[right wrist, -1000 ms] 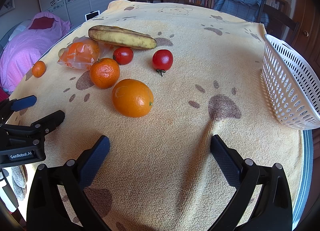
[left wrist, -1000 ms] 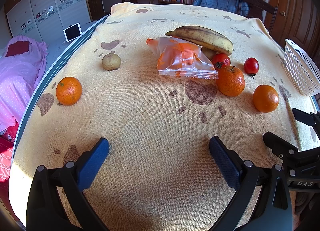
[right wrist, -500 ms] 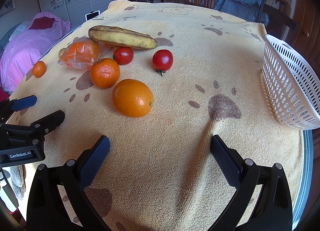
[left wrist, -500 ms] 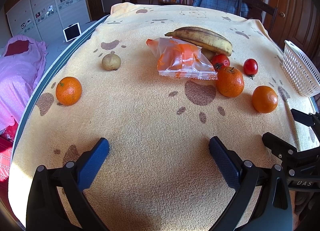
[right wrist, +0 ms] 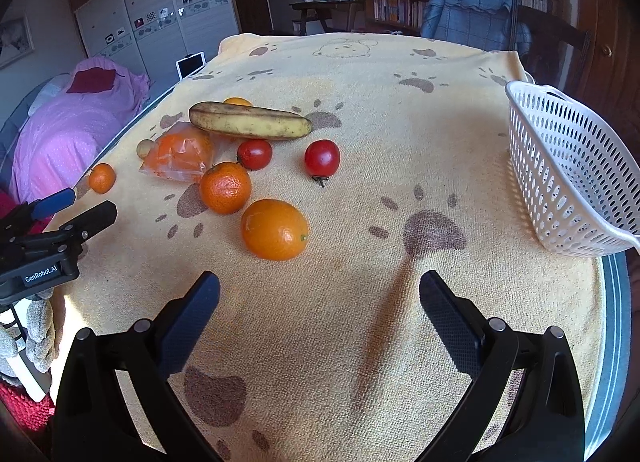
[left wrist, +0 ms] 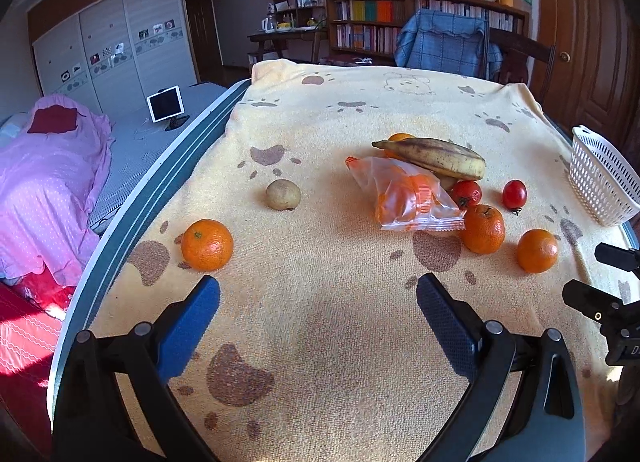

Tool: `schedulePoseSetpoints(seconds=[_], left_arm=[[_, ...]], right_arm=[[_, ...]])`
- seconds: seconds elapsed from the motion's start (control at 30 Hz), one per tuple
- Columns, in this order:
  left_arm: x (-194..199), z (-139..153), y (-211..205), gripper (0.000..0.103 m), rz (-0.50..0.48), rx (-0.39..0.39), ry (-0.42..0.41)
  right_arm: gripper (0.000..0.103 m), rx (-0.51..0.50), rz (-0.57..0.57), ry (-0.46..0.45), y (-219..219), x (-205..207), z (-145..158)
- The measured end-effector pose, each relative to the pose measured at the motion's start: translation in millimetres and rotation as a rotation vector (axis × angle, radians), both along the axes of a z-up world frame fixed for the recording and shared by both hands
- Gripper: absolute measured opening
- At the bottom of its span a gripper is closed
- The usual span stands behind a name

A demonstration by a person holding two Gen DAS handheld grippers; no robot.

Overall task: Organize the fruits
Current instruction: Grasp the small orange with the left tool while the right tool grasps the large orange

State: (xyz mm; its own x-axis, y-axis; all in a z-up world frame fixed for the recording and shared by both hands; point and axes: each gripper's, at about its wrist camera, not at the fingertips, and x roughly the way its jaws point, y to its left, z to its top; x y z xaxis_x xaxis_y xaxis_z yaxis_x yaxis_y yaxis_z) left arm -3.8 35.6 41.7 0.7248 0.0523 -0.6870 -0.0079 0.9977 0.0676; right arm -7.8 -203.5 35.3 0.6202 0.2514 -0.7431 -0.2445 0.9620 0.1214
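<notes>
I have both the left gripper (left wrist: 318, 298) and right gripper (right wrist: 319, 296) hovering with jaws spread wide, gripping nothing. The nearest orange (right wrist: 275, 229) sits on the counter (right wrist: 400, 302) just ahead of my right jaws, with the white basket (right wrist: 568, 166) well apart at the right edge.

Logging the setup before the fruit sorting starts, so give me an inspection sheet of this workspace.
Surface: table under a yellow paw-print towel, a crease running toward the right gripper.
Job's things: banana; two tomatoes; large orange; tangerine; lone tangerine near the left edge; another orange fruit partly hidden behind the banana; white basket at the right edge, inside not visible.
Clutter: orange snack bag; small brown round fruit, kind unclear.
Grippers: left gripper and right gripper both open, empty, low over the towel.
Cables: nothing seen.
Surroundings: bed with pink cover, bookshelf, blue-draped chair, tablet.
</notes>
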Motion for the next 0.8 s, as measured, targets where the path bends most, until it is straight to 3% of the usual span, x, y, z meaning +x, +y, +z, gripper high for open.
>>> schedulePoseSetpoints(seconds=[0.23,0.3,0.43,0.57,0.8], left_arm=[[25,-1,43,0.084,0.076,-0.063,0.006],[32,-3,53,0.076,0.084,-0.081,0.014],[40,-8,67,0.072,0.12,-0.086,0.009],[42,-6,77,0.055,0.151,-0.09,-0.009],[45,-12,91,0.055,0.184,-0.154,0.011]], right_arm=[[0.101,0.027,0.018,-0.042,8,-3,14],[0.101,0.031,0.021,-0.047,9,0,15],[0.101,0.042,0.028,-0.056,11,0,17],[0.1,0.046,0.031,-0.057,12,3,17],[0.1,0.051,0.029,-0.05,12,5,12]])
